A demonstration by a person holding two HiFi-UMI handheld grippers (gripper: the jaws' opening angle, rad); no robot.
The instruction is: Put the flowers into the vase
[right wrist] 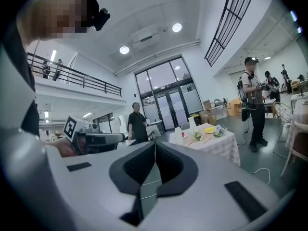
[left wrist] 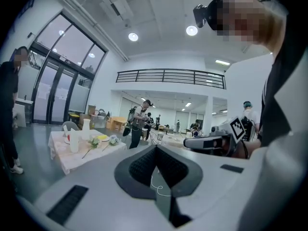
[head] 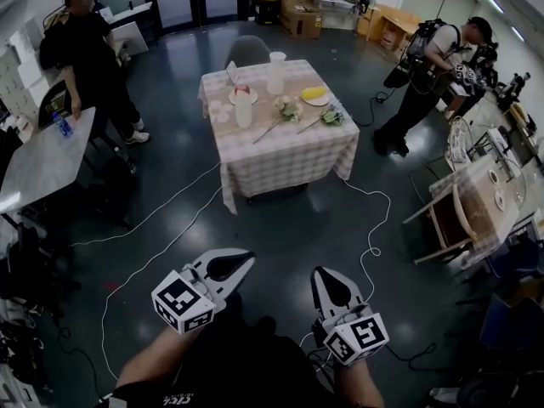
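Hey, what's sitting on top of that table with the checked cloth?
On the table: a white vase, a taller white jug, a flower, another flower, a plate with something yellow, another with something red. The cloth covers the tabletop and whatever is underneath.

Head view looked steeply down from well back of the surface [head: 280, 155]. Cameras rode the left tool [head: 251, 260] and right tool [head: 320, 272], facing level along the jaws; all three shared that distant surface.
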